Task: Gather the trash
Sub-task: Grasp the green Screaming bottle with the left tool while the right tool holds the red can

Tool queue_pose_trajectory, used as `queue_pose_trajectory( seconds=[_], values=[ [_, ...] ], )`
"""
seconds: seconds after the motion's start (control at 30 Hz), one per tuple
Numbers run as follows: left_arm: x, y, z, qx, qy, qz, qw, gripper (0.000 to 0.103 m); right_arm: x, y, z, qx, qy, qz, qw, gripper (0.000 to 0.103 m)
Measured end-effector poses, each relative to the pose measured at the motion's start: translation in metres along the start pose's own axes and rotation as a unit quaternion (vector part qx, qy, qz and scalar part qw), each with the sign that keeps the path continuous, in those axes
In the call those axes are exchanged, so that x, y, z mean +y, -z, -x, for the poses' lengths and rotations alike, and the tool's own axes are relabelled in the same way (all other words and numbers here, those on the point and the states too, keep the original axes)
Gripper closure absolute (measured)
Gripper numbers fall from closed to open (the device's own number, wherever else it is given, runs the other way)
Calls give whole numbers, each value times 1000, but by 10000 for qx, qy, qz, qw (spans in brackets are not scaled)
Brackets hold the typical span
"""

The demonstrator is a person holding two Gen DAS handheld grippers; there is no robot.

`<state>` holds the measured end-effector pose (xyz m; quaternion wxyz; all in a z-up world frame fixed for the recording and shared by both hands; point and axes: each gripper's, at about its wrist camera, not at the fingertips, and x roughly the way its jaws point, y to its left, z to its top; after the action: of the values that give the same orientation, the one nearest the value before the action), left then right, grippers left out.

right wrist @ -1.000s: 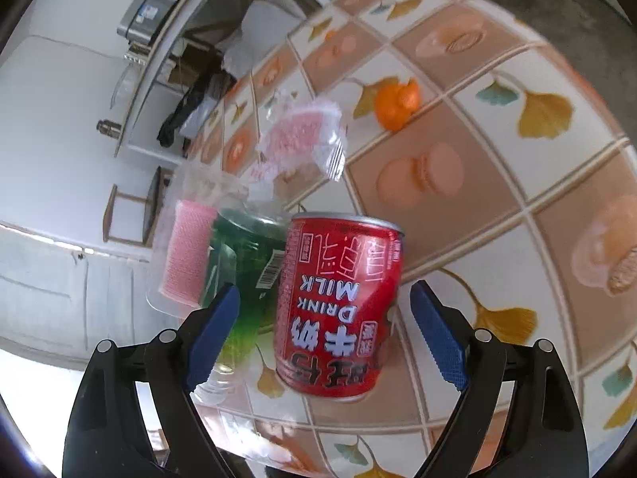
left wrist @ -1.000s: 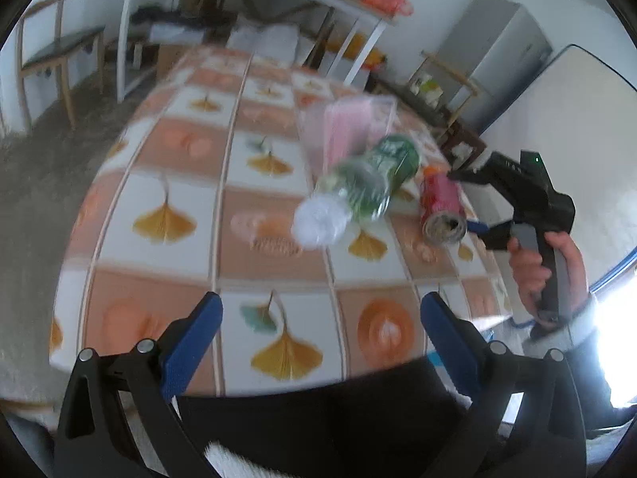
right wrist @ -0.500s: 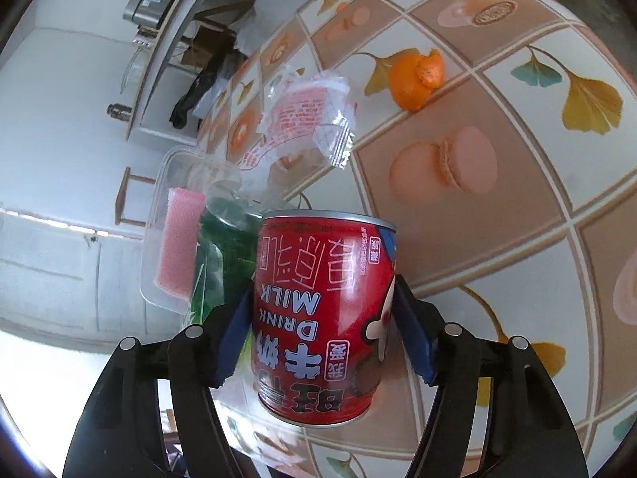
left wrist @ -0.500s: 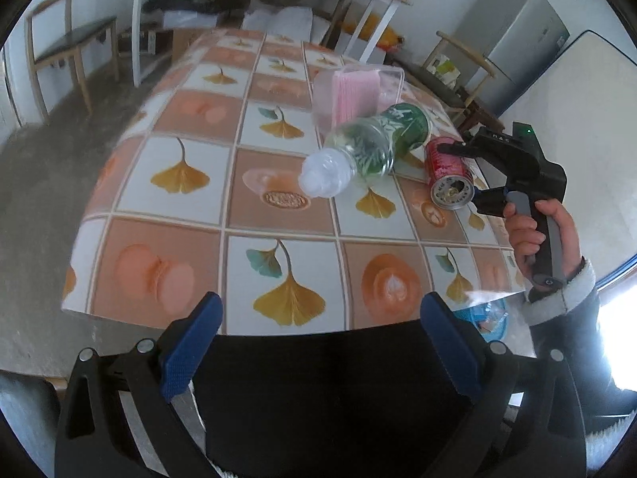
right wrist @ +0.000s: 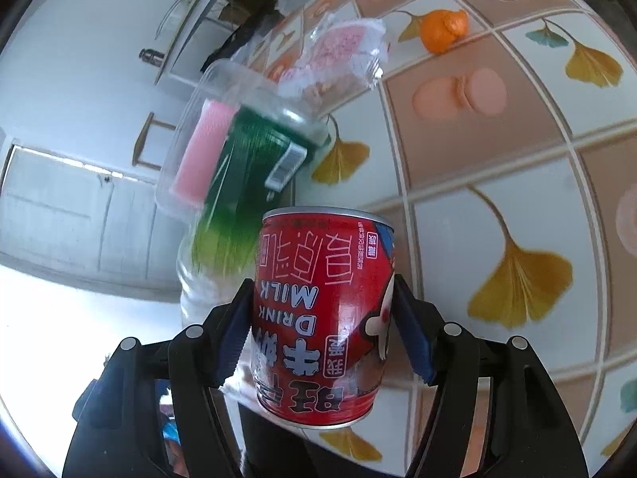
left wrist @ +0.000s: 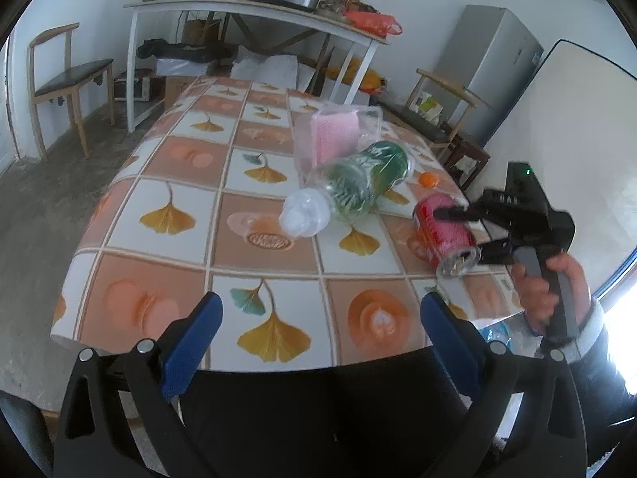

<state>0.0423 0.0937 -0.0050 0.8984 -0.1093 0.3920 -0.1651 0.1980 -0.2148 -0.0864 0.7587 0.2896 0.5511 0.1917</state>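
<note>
My right gripper (right wrist: pixel 322 334) is shut on a red milk can (right wrist: pixel 322 314), held on its side just above the table's right edge; the can also shows in the left wrist view (left wrist: pixel 444 235). A green plastic bottle (left wrist: pixel 358 183) lies on the tiled tablecloth (left wrist: pixel 171 215), and it shows behind the can in the right wrist view (right wrist: pixel 247 183). A clear box with a pink sponge (left wrist: pixel 334 135) and a crumpled clear wrapper (right wrist: pixel 342 51) lie beyond it. My left gripper (left wrist: pixel 318 338) is open and empty, off the table's near edge.
An orange tangerine (right wrist: pixel 442 30) sits on the table, small in the left wrist view (left wrist: pixel 428 179). A blue-lined trash bag (left wrist: pixel 493 334) is below the table's right corner. A chair (left wrist: pixel 63 83), a shelf table (left wrist: pixel 247 4) and a fridge (left wrist: pixel 489 67) stand around the room.
My right gripper closed on the red can and lifted it off the table toward me. My left gripper drew back from the table and stayed open.
</note>
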Motion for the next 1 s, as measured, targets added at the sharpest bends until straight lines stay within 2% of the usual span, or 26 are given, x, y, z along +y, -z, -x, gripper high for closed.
queue_pose_trajectory(
  seconds=[0.23,0.63,0.8,1.0],
  values=[
    [-10,-9,-13,-54,125,-159,9998,6,-4,2,2,116,-108,-107,9998,37],
    [0,-18,-39,116,-35,-96,9999,6,-14,6,7,156,-521,-63,9985,40],
    [-2,-23,-45,143,-64,-169,9997,6,-25,5,23,65,-317,14,9995,40],
    [-11,-36,-53,117,-170,-535,9984,6,-31,2,32,-38,-176,73,9998,40]
  ],
)
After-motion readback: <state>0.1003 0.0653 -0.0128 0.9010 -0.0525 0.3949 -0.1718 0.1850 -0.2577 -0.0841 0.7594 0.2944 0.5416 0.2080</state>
